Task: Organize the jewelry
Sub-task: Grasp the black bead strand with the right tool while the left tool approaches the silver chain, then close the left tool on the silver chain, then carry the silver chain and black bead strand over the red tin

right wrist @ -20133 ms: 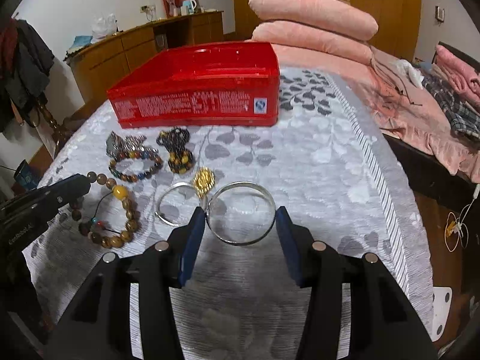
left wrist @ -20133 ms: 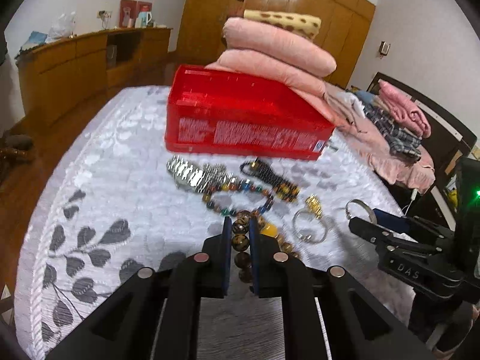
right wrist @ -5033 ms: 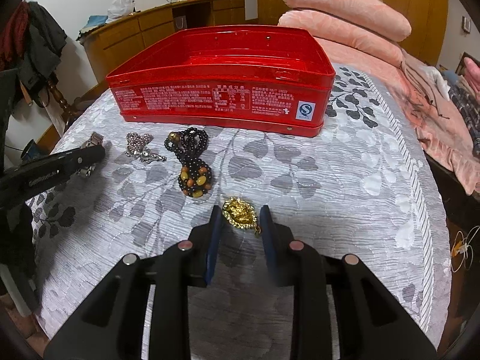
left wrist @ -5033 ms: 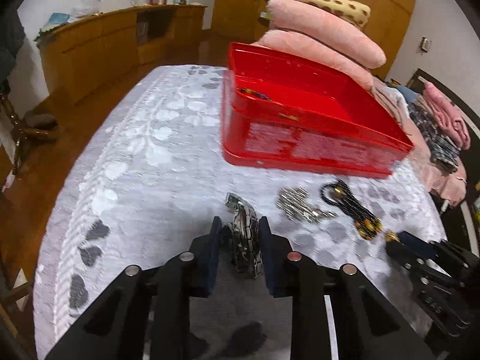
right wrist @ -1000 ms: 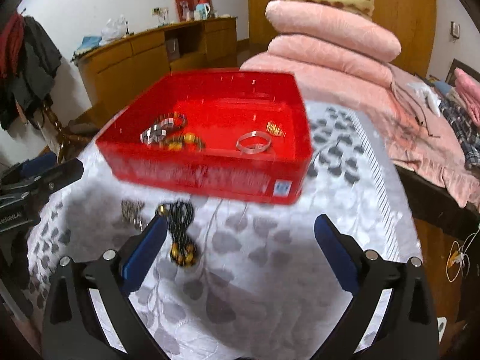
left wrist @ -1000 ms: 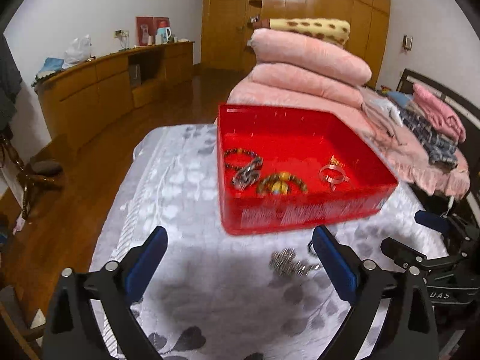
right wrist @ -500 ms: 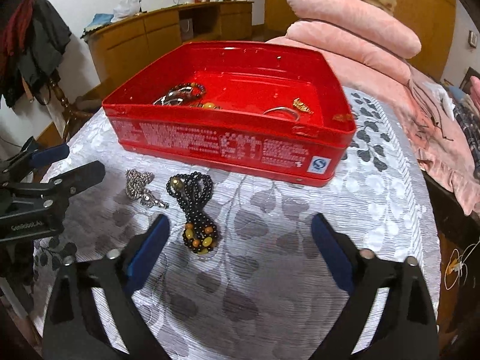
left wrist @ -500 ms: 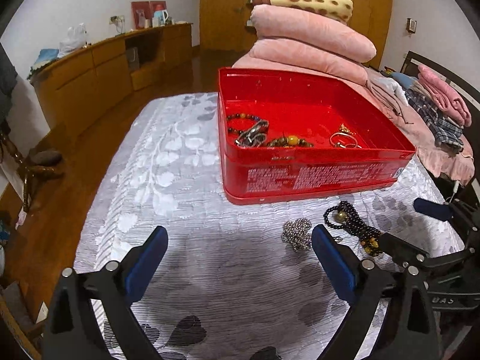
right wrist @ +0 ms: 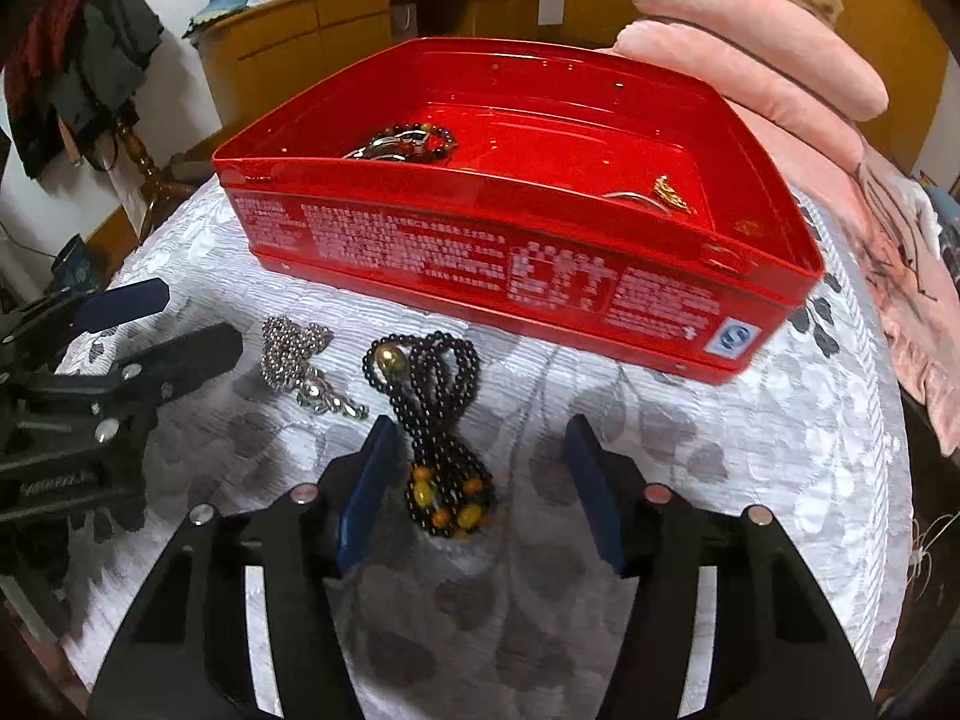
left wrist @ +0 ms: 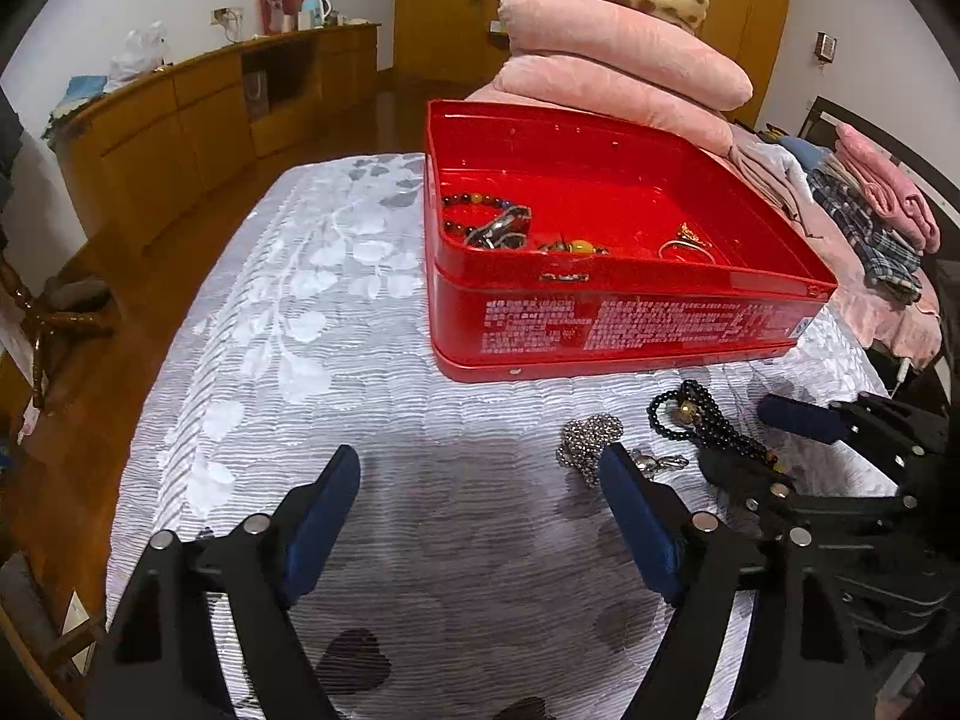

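Note:
A red tin box (left wrist: 630, 324) (right wrist: 480, 252) stands on the patterned white cloth and holds several bracelets (left wrist: 486, 222), a silver bangle (left wrist: 687, 251) and a gold piece (right wrist: 669, 192). A black bead necklace (right wrist: 444, 420) (left wrist: 696, 420) and a silver chain (right wrist: 297, 354) (left wrist: 591, 435) lie on the cloth in front of the box. My right gripper (right wrist: 480, 474) is open and empty, its jaws on either side of the black necklace's near end. My left gripper (left wrist: 474, 498) is open and empty, low over the cloth, with the silver chain just beyond its right finger.
Pink folded blankets (left wrist: 618, 66) are stacked behind the box. Folded clothes (left wrist: 870, 204) lie on the bed at right. A wooden sideboard (left wrist: 198, 120) stands along the far wall. The table's left edge drops to a wooden floor (left wrist: 78, 360).
Both grippers have come down and forward toward the cloth. The right gripper has narrowed its opening and now straddles the black necklace. The left has neared the silver chain.

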Tool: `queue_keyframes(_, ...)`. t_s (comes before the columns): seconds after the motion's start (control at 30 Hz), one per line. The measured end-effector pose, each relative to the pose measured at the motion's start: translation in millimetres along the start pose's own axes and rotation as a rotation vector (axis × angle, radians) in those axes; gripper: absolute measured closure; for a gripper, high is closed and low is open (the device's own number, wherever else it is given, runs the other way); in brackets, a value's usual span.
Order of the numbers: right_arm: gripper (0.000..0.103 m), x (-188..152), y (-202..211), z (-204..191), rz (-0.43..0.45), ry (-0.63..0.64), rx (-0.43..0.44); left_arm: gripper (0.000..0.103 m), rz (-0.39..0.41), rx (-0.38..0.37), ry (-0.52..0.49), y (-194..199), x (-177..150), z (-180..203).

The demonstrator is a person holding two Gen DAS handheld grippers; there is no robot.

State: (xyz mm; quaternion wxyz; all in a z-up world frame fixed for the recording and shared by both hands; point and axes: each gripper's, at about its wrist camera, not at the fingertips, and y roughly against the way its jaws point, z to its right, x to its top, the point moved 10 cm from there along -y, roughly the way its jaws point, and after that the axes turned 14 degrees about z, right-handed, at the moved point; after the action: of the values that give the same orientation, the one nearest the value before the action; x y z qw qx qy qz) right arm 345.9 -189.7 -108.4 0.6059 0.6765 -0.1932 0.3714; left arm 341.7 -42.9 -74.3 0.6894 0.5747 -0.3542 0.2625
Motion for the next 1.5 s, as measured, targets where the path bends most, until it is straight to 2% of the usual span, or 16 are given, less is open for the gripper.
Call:
queue_keyframes(0.07,0.052,2.5,-2.9,-1.6,0.005,0.007,0.003,0.022,0.0,-0.002,-0.001,-0.4,0.0,0.4)
queue_keyframes(0.17,0.063,4.8,-5.1,-4.2,0.016,0.013,0.015,0.022,-0.003,-0.003,0.002,-1.3,-0.8,0.6)
queue_keyframes(0.23,0.08,5.4,-3.0,-5.5,0.021,0.003,0.032,0.022,-0.005,-0.005,0.003,-1.0,-1.0,1.2)
queue_keyframes(0.27,0.082,5.5,-2.3,-2.7,0.021,-0.003,0.021,0.022,-0.004,-0.008,0.002,-0.7,-1.0,2.3)
queue_keyframes(0.6,0.084,-6.6,19.4,28.1,0.031,-0.087,-0.023,0.023,-0.019,-0.054,-0.039,-7.5,-3.2,32.5)
queue_keyframes(0.67,0.084,-9.6,21.1,30.7,0.032,-0.095,-0.026,0.037,-0.028,-0.059,-0.048,-11.4,-3.1,37.9)
queue_keyframes(0.73,0.084,-11.7,22.6,32.7,0.034,-0.104,-0.024,0.047,-0.048,-0.065,-0.048,-17.0,-5.0,41.6)
queue_keyframes(1.03,0.083,-11.3,21.1,31.5,0.038,-0.106,-0.017,0.044,-0.05,-0.06,-0.062,-23.1,-3.3,49.2)
queue_keyframes(1.1,0.083,-11.6,21.0,31.0,0.038,-0.104,-0.018,0.05,-0.043,-0.064,-0.062,-22.2,-3.3,49.5)
queue_keyframes(1.17,0.083,-11.2,20.3,31.2,0.039,-0.104,-0.019,0.07,-0.029,-0.069,-0.065,-20.5,-2.1,51.2)
queue_keyframes(1.3,0.083,-11.6,20.9,30.0,0.039,-0.104,-0.021,0.074,-0.02,-0.076,-0.053,-18.9,-2.3,49.1)
queue_keyframes(1.33,0.083,-11.8,21.2,29.7,0.039,-0.103,-0.022,0.087,-0.008,-0.068,-0.047,-15.4,-0.3,45.2)
queue_keyframes(1.5,0.081,-11.9,19.7,29.4,0.038,-0.097,-0.025,0.087,-0.022,-0.115,0.003,-10.1,-2.5,35.8)
